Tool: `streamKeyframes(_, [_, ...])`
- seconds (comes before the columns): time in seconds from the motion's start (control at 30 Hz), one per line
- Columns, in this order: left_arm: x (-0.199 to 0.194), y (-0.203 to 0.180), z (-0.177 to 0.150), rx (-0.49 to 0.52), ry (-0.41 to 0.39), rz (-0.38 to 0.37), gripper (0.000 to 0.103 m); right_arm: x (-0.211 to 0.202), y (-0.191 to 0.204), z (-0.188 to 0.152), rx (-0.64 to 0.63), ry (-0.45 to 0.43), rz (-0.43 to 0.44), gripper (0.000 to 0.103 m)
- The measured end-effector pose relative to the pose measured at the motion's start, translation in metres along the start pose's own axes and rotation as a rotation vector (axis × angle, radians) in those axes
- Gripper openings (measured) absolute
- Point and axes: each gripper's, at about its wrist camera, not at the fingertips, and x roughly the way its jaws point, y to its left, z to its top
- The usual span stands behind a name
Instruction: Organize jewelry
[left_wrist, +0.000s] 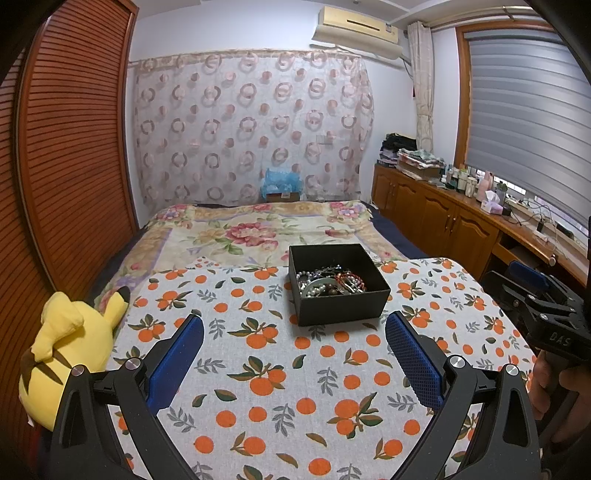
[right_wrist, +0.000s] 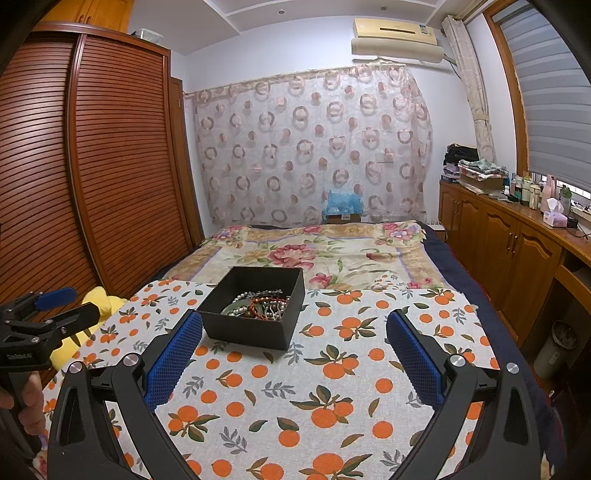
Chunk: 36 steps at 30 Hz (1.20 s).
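An open black box (left_wrist: 345, 304) stands on an orange-print cloth (left_wrist: 280, 369) and holds a tangled heap of bead bracelets and necklaces (left_wrist: 330, 283). It also shows in the right wrist view (right_wrist: 245, 330), with the jewelry (right_wrist: 260, 304) inside. My left gripper (left_wrist: 294, 326) is open and empty, its blue pads just short of the box. My right gripper (right_wrist: 294, 326) is open and empty, with the box ahead near its left finger. Each gripper shows in the other's view: the right one (left_wrist: 532, 284) and the left one (right_wrist: 59, 301).
The cloth covers a table at the foot of a floral bed (left_wrist: 258, 225). A yellow plush toy (left_wrist: 70, 347) lies at the table's left edge. A slatted wardrobe (right_wrist: 92, 166) stands left. Wooden cabinets (right_wrist: 517, 251) with bottles stand right.
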Motion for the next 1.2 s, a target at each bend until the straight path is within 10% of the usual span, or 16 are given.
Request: streamKeyframes(1.2, [-0.0059, 0.003, 0.0029, -0.011, -0.009, 0.014, 0.095, 0.001, -0.0003, -0.001, 0.0, 0.002, 0.002, 0.1])
